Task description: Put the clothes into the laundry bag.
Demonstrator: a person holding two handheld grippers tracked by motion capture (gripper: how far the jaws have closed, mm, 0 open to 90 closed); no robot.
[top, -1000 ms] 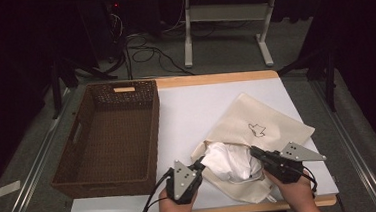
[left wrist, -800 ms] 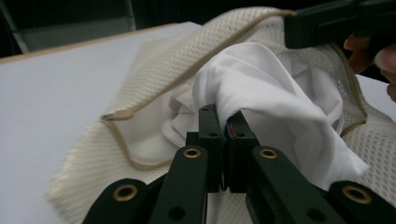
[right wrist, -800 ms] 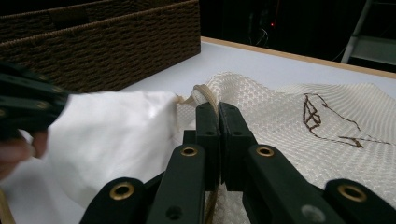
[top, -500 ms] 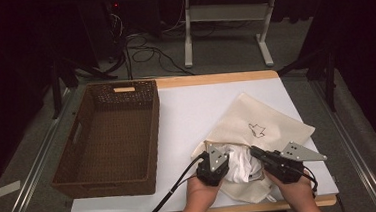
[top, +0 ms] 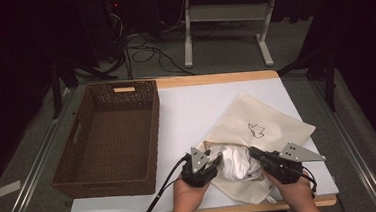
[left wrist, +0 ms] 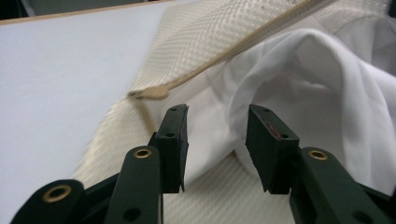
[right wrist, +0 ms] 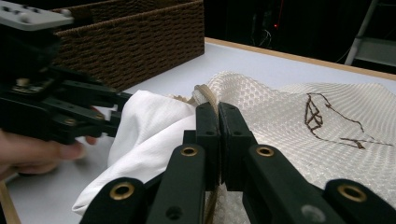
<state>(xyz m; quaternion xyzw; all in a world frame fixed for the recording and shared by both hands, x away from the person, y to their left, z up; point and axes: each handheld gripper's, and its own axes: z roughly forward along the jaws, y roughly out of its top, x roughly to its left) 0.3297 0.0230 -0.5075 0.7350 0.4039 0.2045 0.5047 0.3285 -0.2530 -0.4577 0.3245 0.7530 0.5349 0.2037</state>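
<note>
While the right gripper (right wrist: 218, 116) stays pinched on the rim of the cream mesh laundry bag (top: 262, 126) at the near right of the white table (top: 191, 106), the left gripper (left wrist: 217, 140), jaws just opening and spread, pushes the white cloth garment (top: 236, 162) into the mouth. The slack cloth could bunch at the zip and spill back out, right of the brown wicker basket (top: 109, 134)

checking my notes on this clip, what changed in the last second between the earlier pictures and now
The left gripper moved from the table's near edge rightward to the white cloth at the mesh bag mouth. Its jaws have just been opening, and a fold of cloth sits between them, not yet pinched. The right gripper stayed shut on the bag's edge. Bag and basket kept their places.
</note>
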